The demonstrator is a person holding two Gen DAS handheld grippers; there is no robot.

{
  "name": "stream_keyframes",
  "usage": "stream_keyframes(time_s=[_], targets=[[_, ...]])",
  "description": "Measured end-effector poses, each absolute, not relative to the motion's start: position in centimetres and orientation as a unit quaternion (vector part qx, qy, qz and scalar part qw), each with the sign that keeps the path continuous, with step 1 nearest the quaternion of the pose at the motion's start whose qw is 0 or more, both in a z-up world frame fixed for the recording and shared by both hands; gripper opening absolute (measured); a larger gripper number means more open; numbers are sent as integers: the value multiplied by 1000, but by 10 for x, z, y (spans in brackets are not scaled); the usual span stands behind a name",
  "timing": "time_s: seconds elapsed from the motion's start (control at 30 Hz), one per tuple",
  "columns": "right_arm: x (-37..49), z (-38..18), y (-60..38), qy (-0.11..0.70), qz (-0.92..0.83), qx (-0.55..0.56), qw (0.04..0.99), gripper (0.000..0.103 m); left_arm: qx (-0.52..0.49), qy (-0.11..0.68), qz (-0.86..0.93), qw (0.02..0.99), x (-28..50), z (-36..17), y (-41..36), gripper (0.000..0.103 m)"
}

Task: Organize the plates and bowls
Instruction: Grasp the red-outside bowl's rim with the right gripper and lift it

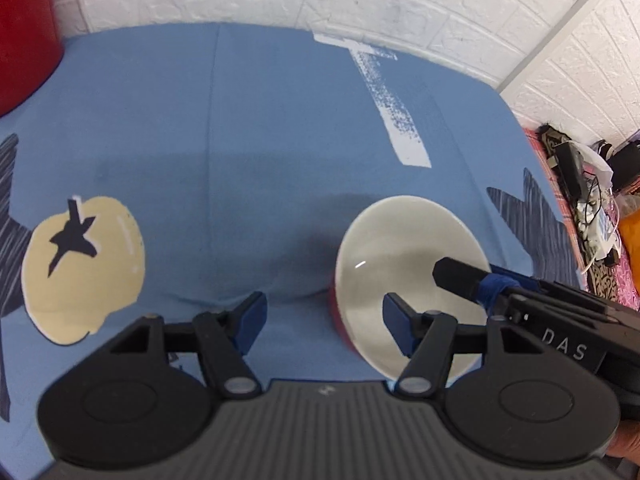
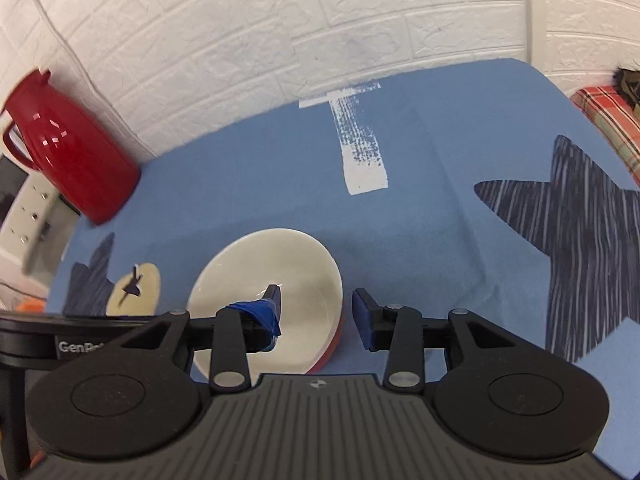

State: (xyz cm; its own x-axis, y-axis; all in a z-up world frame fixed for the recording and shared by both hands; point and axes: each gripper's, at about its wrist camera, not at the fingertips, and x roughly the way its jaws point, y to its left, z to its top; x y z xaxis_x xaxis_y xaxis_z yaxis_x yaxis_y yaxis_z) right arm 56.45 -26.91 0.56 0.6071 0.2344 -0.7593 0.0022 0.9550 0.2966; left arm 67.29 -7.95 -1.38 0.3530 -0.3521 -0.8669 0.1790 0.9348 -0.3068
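Observation:
A bowl, red outside and white inside, sits on the blue tablecloth; it shows in the left wrist view (image 1: 404, 264) and in the right wrist view (image 2: 272, 264). My left gripper (image 1: 324, 320) is open; its right finger sits over the bowl's inside and its left finger is outside the rim over the cloth. My right gripper (image 2: 316, 316) is open, straddling the bowl's right rim: left finger inside the bowl, right finger outside. The right gripper's finger also shows in the left wrist view (image 1: 460, 280) reaching into the bowl. No plates are in view.
A red jug (image 2: 72, 160) stands at the table's far left by the white brick wall (image 2: 280, 20). The cloth has printed apple (image 1: 80, 260) and star (image 2: 580, 240) shapes. Clutter lies beyond the table's right edge (image 1: 592, 208).

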Motion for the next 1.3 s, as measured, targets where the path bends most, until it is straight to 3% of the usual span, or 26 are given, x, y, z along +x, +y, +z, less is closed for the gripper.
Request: stream_keyframes(time_s=[0.13, 0.2, 0.23, 0.3, 0.33, 0.4, 0.47, 0.7, 0.97, 1.3], targets=[[575, -5, -270, 453, 65, 125, 881, 26, -84, 545, -164, 818, 677, -18, -76, 60], [578, -10, -269, 461, 65, 131, 875, 26, -80, 545, -167, 818, 677, -17, -76, 49], [580, -12, -267, 463, 67, 127, 874, 26, -77, 544, -165, 819, 676, -17, -76, 42], [582, -14, -262, 463, 92, 121, 873, 19, -93, 550, -180, 810, 675, -18, -76, 12], [581, -15, -261, 461, 96, 121, 874, 17, -100, 553, -176, 808, 674, -20, -76, 3], [580, -16, -253, 450, 108, 109, 880, 6, -81, 541, -166, 820, 667, -18, -79, 3], [576, -16, -248, 446, 113, 103, 882, 4, -84, 544, -161, 819, 663, -17, -77, 2], [547, 1, -242, 428, 117, 76, 893, 7, -69, 544, -180, 817, 616, 11, -76, 2], [479, 28, -250, 425, 101, 134, 890, 9, -75, 559, -185, 805, 545, 41, -71, 2], [431, 16, -246, 454, 89, 155, 873, 13, -84, 613, -176, 766, 523, -1, -74, 2]])
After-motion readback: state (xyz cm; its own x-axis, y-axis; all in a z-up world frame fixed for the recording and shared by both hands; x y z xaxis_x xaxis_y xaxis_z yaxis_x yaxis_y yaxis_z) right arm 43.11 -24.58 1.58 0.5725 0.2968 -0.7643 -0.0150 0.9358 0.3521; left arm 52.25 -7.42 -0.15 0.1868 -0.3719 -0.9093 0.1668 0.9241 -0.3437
